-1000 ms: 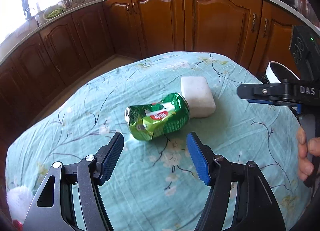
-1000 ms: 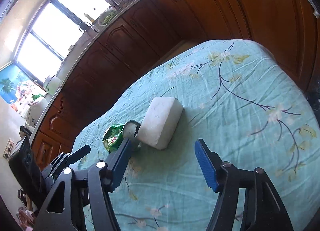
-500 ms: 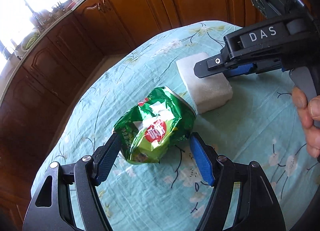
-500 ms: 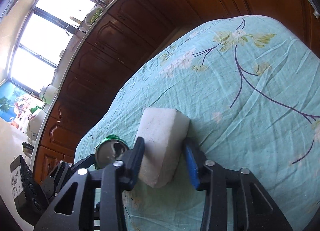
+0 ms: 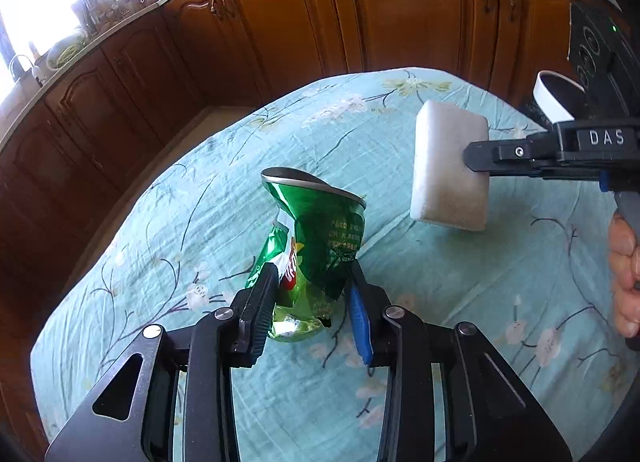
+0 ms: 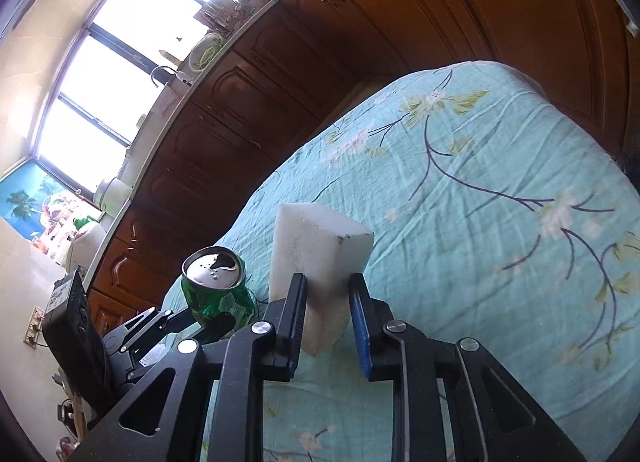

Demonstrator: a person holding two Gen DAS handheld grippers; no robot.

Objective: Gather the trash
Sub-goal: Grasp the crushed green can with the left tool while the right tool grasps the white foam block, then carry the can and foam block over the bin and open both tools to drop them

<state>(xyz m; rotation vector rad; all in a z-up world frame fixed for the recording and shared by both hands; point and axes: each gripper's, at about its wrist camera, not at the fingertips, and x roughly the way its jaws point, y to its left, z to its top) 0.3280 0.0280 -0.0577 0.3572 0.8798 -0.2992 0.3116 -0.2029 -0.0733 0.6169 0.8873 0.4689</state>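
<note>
Green crushed can (image 5: 316,246) clamped between just-closed left tongs (image 5: 310,302); white foam block (image 6: 320,254) pinched in just-closed right tongs (image 6: 326,314).

Glossy crumpled metal can (image 5: 316,246), matt foam block (image 5: 448,166)

Can (image 5: 316,238) and foam block (image 5: 448,166) now gripped, apparently lifted.

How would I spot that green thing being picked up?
Look at the table under the turquoise flowered cloth. Near its middle the left tongs have just closed on a crushed green drink can. Unlike the plain white foam block beside it, it is shiny, dented metal.
</note>
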